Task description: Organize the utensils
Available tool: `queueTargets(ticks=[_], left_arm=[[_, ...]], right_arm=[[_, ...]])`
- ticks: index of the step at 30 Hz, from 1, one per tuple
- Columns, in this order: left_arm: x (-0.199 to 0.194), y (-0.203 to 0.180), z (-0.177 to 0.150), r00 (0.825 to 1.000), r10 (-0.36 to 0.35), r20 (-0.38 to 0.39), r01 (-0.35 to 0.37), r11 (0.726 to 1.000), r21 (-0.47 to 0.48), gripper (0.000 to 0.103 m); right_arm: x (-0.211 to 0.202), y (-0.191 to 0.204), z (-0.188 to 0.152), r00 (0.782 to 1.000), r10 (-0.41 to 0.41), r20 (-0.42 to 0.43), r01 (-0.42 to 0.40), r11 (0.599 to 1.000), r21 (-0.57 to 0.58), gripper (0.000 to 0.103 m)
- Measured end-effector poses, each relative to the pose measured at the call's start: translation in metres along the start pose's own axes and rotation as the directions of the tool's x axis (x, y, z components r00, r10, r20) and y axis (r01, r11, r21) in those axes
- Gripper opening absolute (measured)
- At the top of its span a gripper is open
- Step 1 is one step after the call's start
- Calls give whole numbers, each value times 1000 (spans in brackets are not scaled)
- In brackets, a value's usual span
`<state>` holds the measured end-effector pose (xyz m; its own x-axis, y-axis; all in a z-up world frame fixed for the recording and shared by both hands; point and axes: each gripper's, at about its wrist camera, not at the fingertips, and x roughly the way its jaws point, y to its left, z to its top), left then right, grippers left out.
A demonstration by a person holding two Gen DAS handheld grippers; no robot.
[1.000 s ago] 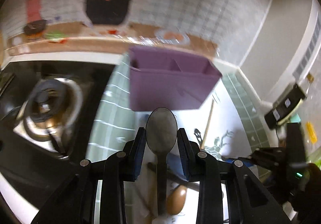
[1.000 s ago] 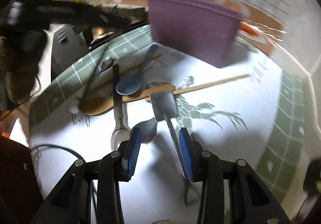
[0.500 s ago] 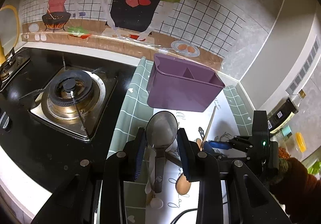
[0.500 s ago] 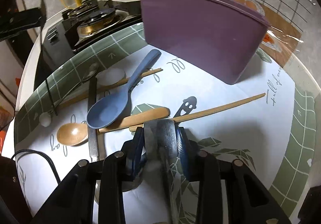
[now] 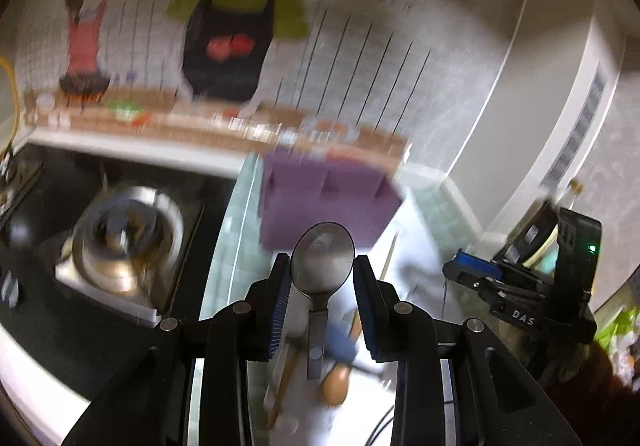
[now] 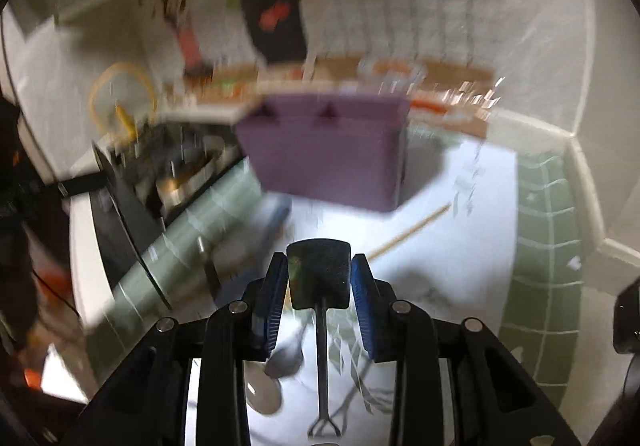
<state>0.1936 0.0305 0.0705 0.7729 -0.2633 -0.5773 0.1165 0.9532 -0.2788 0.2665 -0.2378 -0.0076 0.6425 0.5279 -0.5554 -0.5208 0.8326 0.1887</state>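
Observation:
My left gripper is shut on the bowl of a metal spoon, whose handle hangs down towards the camera. The purple divided caddy stands just beyond it on the mat. My right gripper is shut on the broad flat handle end of a metal fork, tines hanging low near the camera, lifted off the mat. The caddy is ahead of it and a little higher in that view. In the left wrist view the right gripper shows at the right, beside the caddy.
Several utensils still lie on the white and green mat: a wooden chopstick, spoons, a blue spoon. A gas burner sits left of the mat. Tiled wall behind; both views are blurred.
The right gripper closed on the fork's handle end and lifted it off the mat. Both grippers rose, so the caddy now sits lower and farther off, with its compartments showing.

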Motion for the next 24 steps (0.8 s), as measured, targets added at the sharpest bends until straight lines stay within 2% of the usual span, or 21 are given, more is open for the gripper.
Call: queueTargets(ticks=[3, 5, 7, 9, 11, 13, 18, 22, 24], left_arm=[[-14, -15, 55, 992, -61, 114, 60, 998, 18, 33], [-19, -24, 95, 974, -89, 210, 84, 996, 34, 33], [-11, -29, 121, 960, -95, 262, 87, 995, 42, 33], [7, -27, 137, 957, -87, 276, 80, 996, 34, 33], [34, -22, 147, 964, -61, 261, 53, 998, 38, 33], [70, -13, 150, 978, -24, 207, 18, 999, 33, 33], [133, 9, 134, 996, 13, 92, -13, 1000, 0, 33], [170, 22, 114, 999, -44, -5, 44, 999, -21, 33], [184, 25, 106, 997, -58, -50, 57, 998, -15, 34]], right_arm=[[-32, 11, 51, 987, -3, 160, 6, 1000, -23, 30], [-48, 22, 88, 967, -16, 256, 33, 998, -61, 30], [-57, 31, 129, 938, -23, 345, 57, 994, -88, 30], [-52, 33, 151, 920, -43, 390, 89, 991, -100, 30], [-30, 27, 168, 920, -50, 389, 91, 992, -89, 30], [0, 17, 174, 929, -57, 366, 83, 995, -56, 30], [65, -9, 165, 947, -108, 303, 102, 994, 35, 30], [100, -25, 144, 970, -120, 213, 107, 992, 72, 30], [108, -31, 135, 981, -94, 167, 78, 992, 101, 32]])
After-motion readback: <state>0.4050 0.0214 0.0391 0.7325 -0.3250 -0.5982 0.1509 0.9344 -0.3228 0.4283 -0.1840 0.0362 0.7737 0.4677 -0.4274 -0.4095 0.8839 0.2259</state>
